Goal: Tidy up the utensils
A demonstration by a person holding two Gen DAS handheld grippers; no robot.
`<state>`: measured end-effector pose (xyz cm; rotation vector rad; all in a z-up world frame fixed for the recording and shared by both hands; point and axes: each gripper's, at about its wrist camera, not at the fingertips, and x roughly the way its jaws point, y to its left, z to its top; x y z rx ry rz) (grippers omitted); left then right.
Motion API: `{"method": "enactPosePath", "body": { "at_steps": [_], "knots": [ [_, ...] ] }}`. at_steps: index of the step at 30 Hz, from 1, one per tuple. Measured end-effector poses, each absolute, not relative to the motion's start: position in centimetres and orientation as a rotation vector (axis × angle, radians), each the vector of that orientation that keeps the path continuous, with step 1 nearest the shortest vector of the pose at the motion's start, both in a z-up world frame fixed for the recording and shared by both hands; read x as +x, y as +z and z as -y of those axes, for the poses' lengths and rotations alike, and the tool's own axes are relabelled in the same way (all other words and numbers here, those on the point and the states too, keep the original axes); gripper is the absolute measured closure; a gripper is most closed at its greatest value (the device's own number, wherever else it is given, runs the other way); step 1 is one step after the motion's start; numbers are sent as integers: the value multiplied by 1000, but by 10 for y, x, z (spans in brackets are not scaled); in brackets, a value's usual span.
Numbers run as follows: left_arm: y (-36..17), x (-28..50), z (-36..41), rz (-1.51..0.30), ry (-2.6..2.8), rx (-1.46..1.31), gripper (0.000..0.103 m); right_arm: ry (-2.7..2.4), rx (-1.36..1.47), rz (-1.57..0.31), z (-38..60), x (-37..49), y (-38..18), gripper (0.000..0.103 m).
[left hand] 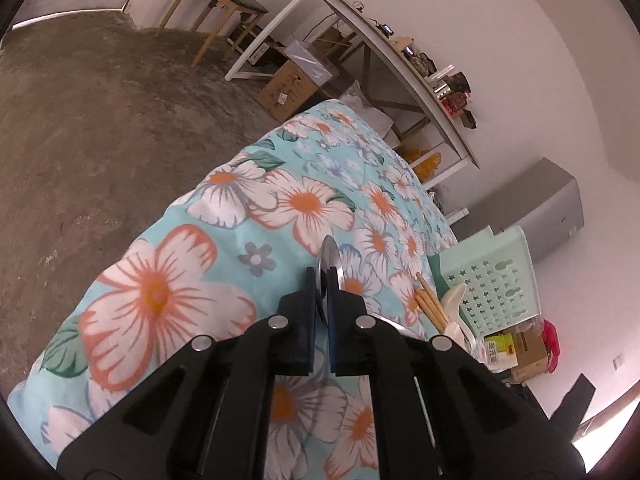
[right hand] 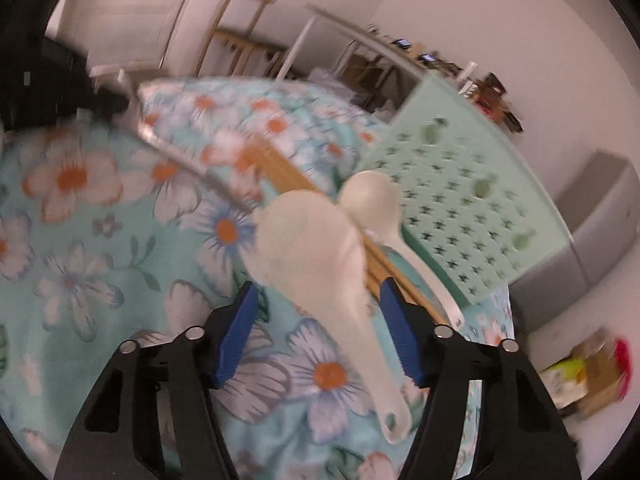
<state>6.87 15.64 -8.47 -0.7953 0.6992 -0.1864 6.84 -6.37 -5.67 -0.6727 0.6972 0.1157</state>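
Observation:
My left gripper (left hand: pixel 321 276) is shut on a thin metal utensil (left hand: pixel 330 254) whose rounded end sticks out past the fingertips, above the floral cloth (left hand: pixel 180 280). In the right wrist view the same metal utensil (right hand: pixel 180 156) slants down from the upper left. My right gripper (right hand: pixel 318 284) is open around a large white spoon (right hand: pixel 316 256) lying on the cloth, and its blue pads (right hand: pixel 236 332) stand clear of the spoon. A smaller white spoon (right hand: pixel 374 200) and wooden chopsticks (right hand: pixel 280 172) lie just beyond. The chopsticks (left hand: pixel 430 300) also show at the right of the left wrist view.
A mint-green perforated basket (right hand: pixel 460 200) stands at the table's right edge, also seen as the basket (left hand: pixel 496 280). The cloth's edge drops to a bare concrete floor (left hand: pixel 80 140). A white desk (left hand: pixel 400 68), cardboard boxes (left hand: pixel 286 90) and a grey cabinet (left hand: pixel 532 208) stand beyond.

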Motion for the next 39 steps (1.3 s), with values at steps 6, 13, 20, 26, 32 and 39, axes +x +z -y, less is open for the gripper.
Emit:
{"method": "enactPosePath", "body": {
  "at_steps": [6,13,20,26,32,39],
  "knots": [
    [-89,67,-163,-681,-170,-841,99,79,-746,-691,47,81,-61,45],
    [-90,65,-165,-677,-168,-851,99,18,-744,-709,34,100,-61,46],
    [-91,65,-165,-677,-163,-845,99,45,-713,-739,31,104,-62,85],
    [-91,64,-164,-672,-157,-840,99,70,-534,-722,51,97,-36,97],
    [-86,61,-162,-664,-137,-812,99,144,-193,-713,109,88,12,98],
    [-60,56,-155,-625,-156,-759,100,223,178,-667,186,73,52,100]
  ]
}}
